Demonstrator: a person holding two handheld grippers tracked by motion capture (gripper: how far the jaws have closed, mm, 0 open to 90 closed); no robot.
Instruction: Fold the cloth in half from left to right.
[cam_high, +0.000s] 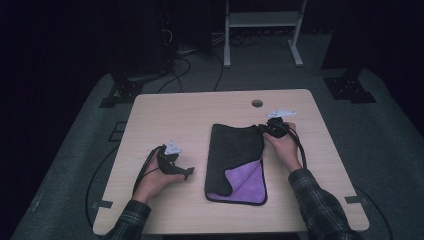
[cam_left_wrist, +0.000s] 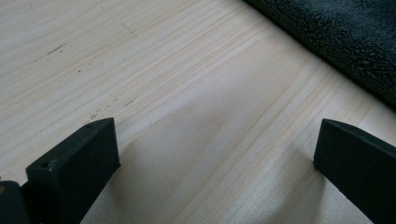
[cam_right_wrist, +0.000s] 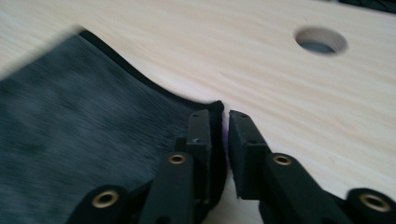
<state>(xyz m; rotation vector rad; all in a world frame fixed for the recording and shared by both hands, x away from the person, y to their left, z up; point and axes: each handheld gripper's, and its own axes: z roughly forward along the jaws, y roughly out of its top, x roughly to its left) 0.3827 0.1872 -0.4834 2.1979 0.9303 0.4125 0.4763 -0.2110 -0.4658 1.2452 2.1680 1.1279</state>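
Soft dark fleece, purple beneath, the cloth (cam_high: 239, 162) lay folded mid-table (cam_high: 165, 107), its limp far right corner pinched by the closed right gripper (cam_right_wrist: 225, 122) while the left gripper (cam_left_wrist: 215, 154) gaped empty just left of it.

Your right gripper (cam_high: 268, 128) sits at the towel's (cam_high: 239, 150) two o'clock corner, touching it. The towel lies mid-table (cam_high: 200, 107), dark side up, a purple patch bared at its five o'clock end. Your left gripper (cam_high: 186, 172) rests at the towel's nine o'clock, apart from it.
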